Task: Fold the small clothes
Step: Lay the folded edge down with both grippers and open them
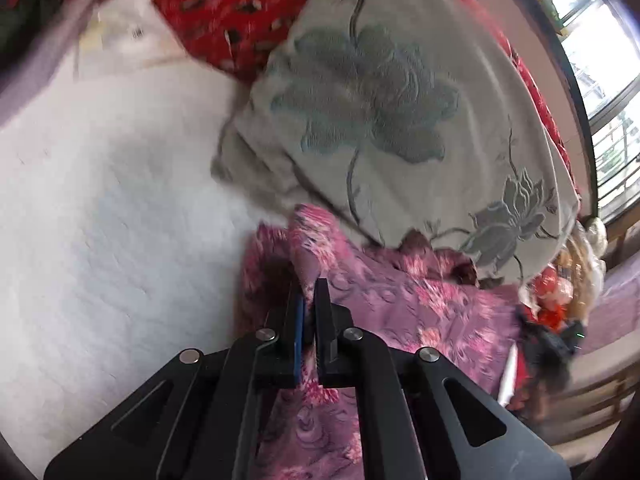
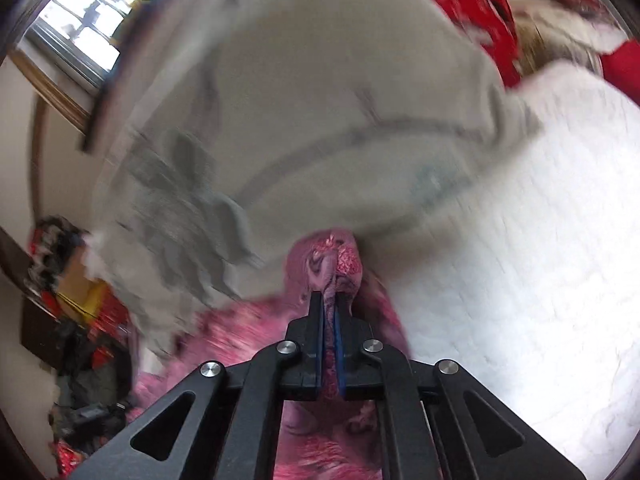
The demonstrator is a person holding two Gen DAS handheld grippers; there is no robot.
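Observation:
A pink and purple flowered garment (image 1: 400, 304) lies crumpled on the white bed sheet (image 1: 100, 220), partly tucked under a grey pillow. My left gripper (image 1: 309, 286) is over the garment's left end, its jaws shut with a fold of the fabric rising between them. In the right wrist view, my right gripper (image 2: 330, 296) is shut on a bunched edge of the same garment (image 2: 336, 256), which sticks out past the fingertips and hangs below them. That view is blurred.
A grey pillow with a blue-grey flower pattern (image 1: 380, 100) (image 2: 300, 100) lies just behind the garment. A red patterned quilt (image 1: 224, 12) is at the back. A window (image 1: 600, 40) and a pile of coloured clutter (image 1: 552, 312) are beside the bed.

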